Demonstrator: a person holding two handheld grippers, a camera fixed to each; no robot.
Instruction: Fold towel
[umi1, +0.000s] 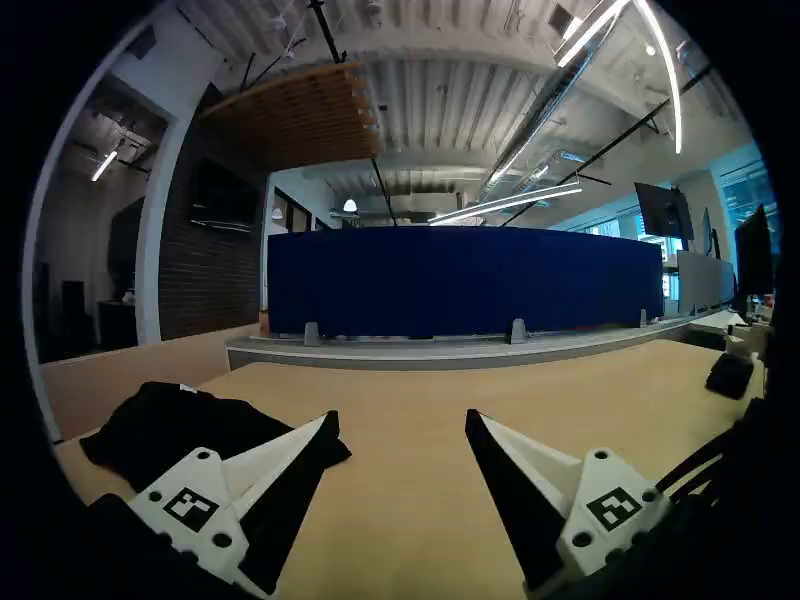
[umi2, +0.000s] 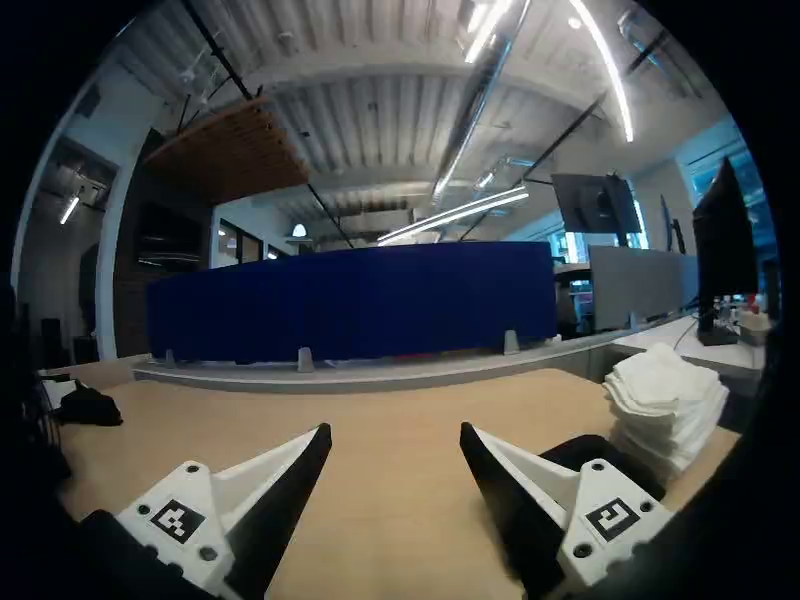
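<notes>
Both grippers hover over the tabletop (umi1: 560, 385) w/ fingers spread, nothing in either: left gripper (umi1: 400, 414) near a rumpled black cloth (umi1: 170, 425), right gripper (umi2: 395, 427) near a stack of folded white towels (umi2: 665, 405) at the tabletop's edge. Judging by that stack, some folding looks done; the black cloth, prob. next up, lies unfolded & untouched.

Light: bright ceiling strips (umi2: 455, 213), daylight windows (umi1: 755, 190) right | glare: mild on strips | shadows: soft on worktop (umi1: 420, 450) | edges: fisheye-bent | focus: sharp
</notes>
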